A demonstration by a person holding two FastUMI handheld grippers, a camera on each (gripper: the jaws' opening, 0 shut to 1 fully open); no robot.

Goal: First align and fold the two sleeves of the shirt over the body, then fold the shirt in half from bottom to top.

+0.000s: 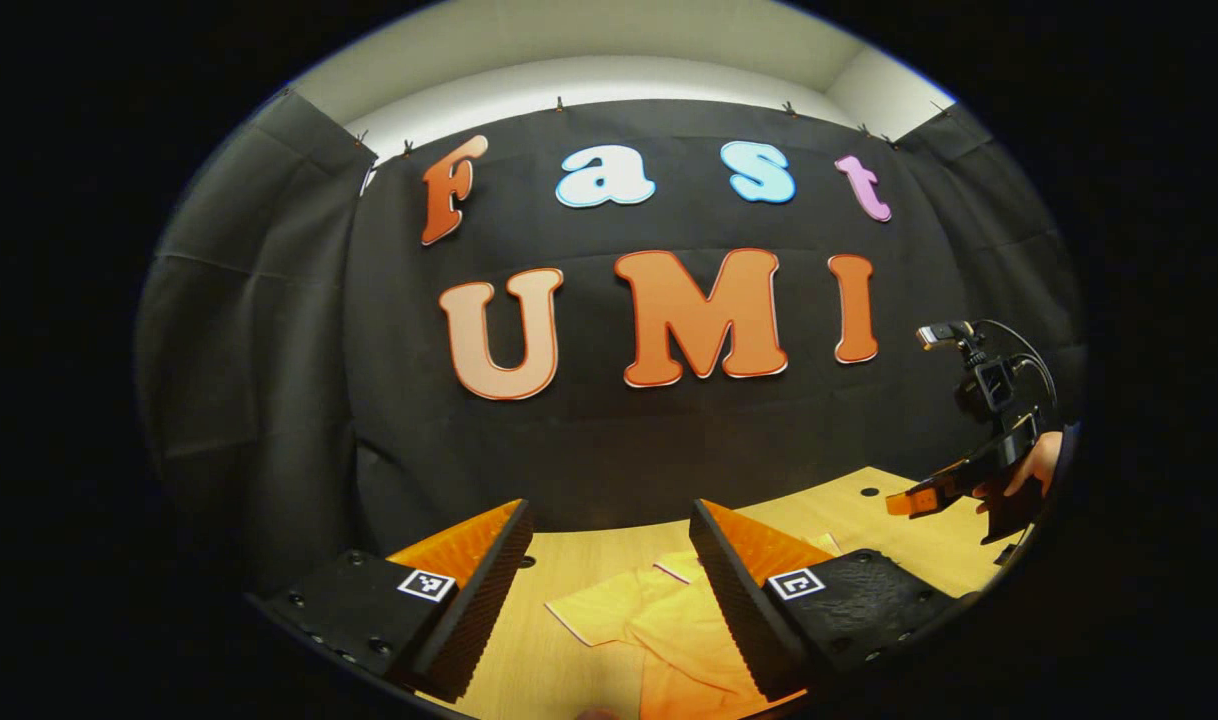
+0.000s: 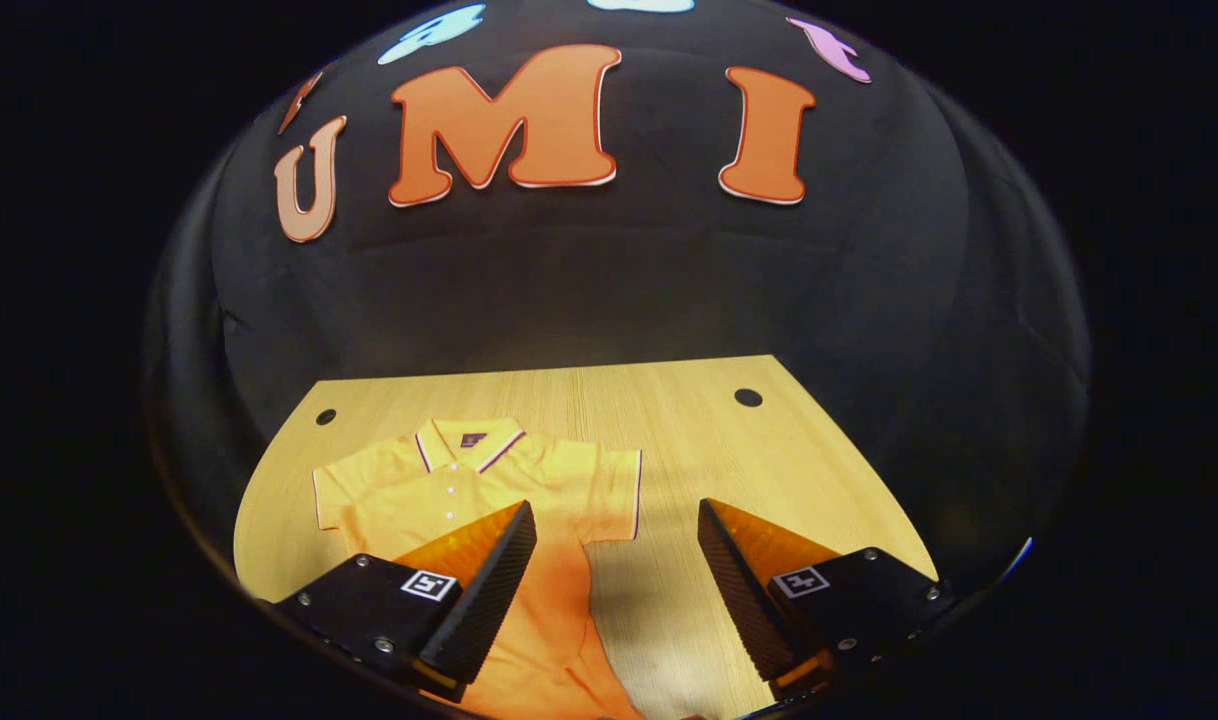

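A yellow-orange polo shirt (image 2: 469,490) lies flat on the wooden table (image 2: 669,420), collar toward the back wall, both short sleeves spread out to the sides. My right gripper (image 2: 617,560) hovers open above the shirt's right side, its left finger over the body and its right finger over bare wood. My left gripper (image 1: 609,570) is open too, held above the shirt (image 1: 649,620), with one sleeve showing between its fingers. In the left gripper view the right gripper (image 1: 929,495) and the hand holding it hang in the air at the far right.
The table has two small dark holes (image 2: 748,397) near its back corners. The black cloth wall (image 2: 609,290) rises right behind the table's far edge. Bare wood extends to the right of the shirt.
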